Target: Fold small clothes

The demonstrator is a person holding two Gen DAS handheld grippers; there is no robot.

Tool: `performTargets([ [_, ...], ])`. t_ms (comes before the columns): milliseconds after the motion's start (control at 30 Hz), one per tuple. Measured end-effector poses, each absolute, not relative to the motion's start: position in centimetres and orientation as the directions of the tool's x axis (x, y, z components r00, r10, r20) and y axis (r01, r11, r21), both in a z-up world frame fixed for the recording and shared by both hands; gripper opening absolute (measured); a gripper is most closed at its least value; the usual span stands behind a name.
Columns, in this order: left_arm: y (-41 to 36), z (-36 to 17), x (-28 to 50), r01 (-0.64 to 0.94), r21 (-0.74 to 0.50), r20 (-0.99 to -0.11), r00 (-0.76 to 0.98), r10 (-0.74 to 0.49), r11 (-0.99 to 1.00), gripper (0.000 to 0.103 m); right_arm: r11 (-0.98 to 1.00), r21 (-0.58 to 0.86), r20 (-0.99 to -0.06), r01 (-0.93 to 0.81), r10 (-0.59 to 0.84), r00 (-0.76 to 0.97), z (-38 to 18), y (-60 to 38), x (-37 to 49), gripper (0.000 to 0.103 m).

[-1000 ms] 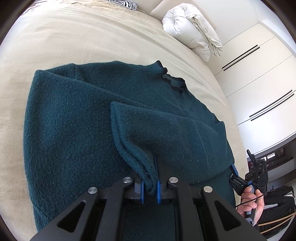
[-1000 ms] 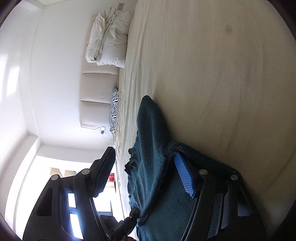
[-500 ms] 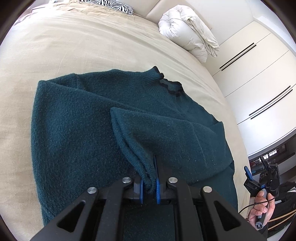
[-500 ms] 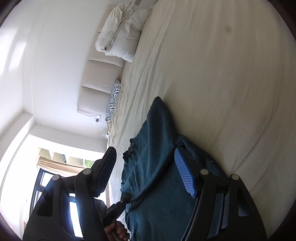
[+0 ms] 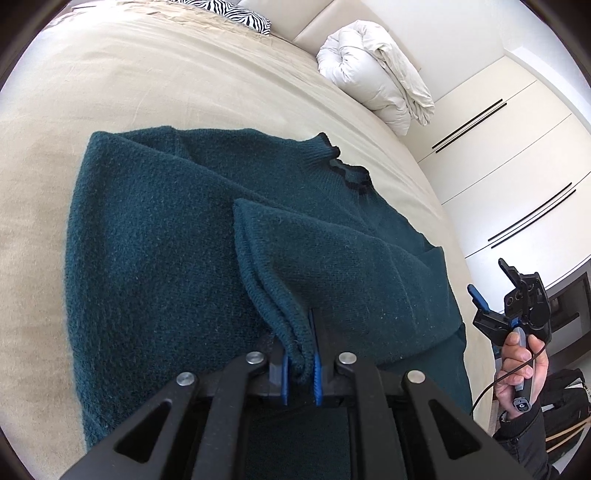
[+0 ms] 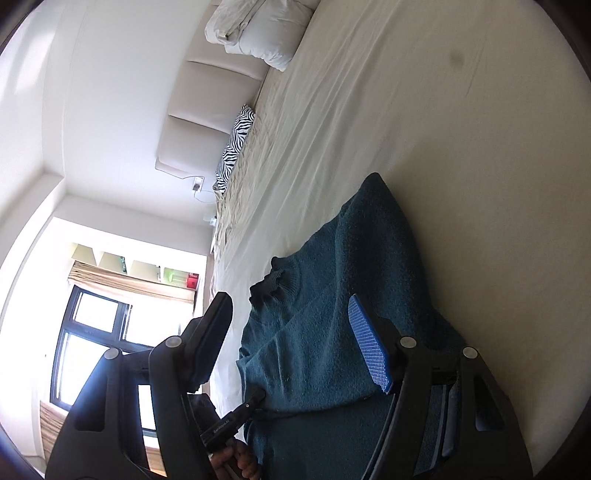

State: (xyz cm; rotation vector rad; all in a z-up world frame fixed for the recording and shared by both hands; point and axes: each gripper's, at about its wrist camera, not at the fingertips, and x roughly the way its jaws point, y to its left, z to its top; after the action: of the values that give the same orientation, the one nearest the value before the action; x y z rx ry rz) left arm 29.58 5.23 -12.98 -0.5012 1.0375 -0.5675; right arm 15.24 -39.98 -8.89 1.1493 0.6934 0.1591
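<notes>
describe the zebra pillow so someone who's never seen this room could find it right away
Start at the big beige bed where the dark green sweater lies. Look to its far end, along the padded headboard, left of the rolled white duvet. The pillow there is the only thing with black-and-white stripes.

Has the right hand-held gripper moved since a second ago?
Yes. In the left wrist view the right hand-held gripper has drawn off the sweater, rightward toward the wardrobe, jaws open.
</notes>
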Motion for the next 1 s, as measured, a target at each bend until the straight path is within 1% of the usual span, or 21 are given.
performTargets([
  [200, 5.9, -13.9, 29.5, 0.198, -0.682, -0.598, 0.403, -0.693, 0.704, 0.012, 0.428, 0.875, -0.444, 0.228, 0.517, 0.732, -10.6, -40.9, 21.3, 0.065],
  [300, 6.0, -14.0, 29.6, 0.197, -0.692, -0.587, 0.407, -0.699, 0.695, 0.013, 0.374, 0.897, -0.421, 0.236, 0.556, 0.717, -12.4, -42.0, 23.6, 0.065],
  [367, 6.0, -14.1, 29.7, 0.193, -0.696, -0.586, 0.405, -0.702, 0.692, 0.014, 0.379, 0.881, -0.463, 0.283, 0.567, 0.682, -13.8, -42.0, 23.8, 0.065],
  [400, 6.1, -14.1, 29.7, 0.191, -0.699, -0.584, 0.404, -0.704, 0.689, 0.014, 0.391, 0.877, -0.469, 0.278, 0.576, 0.669, -14.3, -41.7, 23.4, 0.064],
  [667, 6.9, -14.0, 29.6, 0.174, -0.72, -0.573, 0.398, -0.716, 0.672, 0.014, 0.404, 0.9, -0.406, 0.161, 0.646, 0.646, -14.6, -40.0, 15.5, 0.064],
  [700, 6.9, -13.9, 29.5, 0.17, -0.719, -0.573, 0.402, -0.714, 0.673, 0.014, 0.419, 0.895, -0.411, 0.153, 0.643, 0.646, -14.5, -39.7, 14.5, 0.064],
  [800, 7.0, -13.8, 29.2, 0.17, -0.715, -0.572, 0.414, -0.708, 0.678, 0.014, 0.482, 0.859, -0.472, 0.174, 0.611, 0.635, -13.4, -39.4, 12.8, 0.064],
  [833, 7.0, -13.9, 29.1, 0.169, -0.716, -0.57, 0.418, -0.708, 0.677, 0.014, 0.469, 0.867, -0.457, 0.169, 0.613, 0.645, -12.9, -39.5, 12.5, 0.066],
  [900, 7.0, -14.0, 29.1, 0.169, -0.716, -0.568, 0.424, -0.705, 0.678, 0.014, 0.441, 0.89, -0.396, 0.112, 0.628, 0.67, -11.4, -39.1, 12.7, 0.066],
  [1000, 7.0, -14.1, 28.9, 0.171, -0.715, -0.562, 0.437, -0.703, 0.678, 0.014, 0.408, 0.911, -0.344, 0.063, 0.666, 0.662, -9.8, -37.4, 14.9, 0.066],
])
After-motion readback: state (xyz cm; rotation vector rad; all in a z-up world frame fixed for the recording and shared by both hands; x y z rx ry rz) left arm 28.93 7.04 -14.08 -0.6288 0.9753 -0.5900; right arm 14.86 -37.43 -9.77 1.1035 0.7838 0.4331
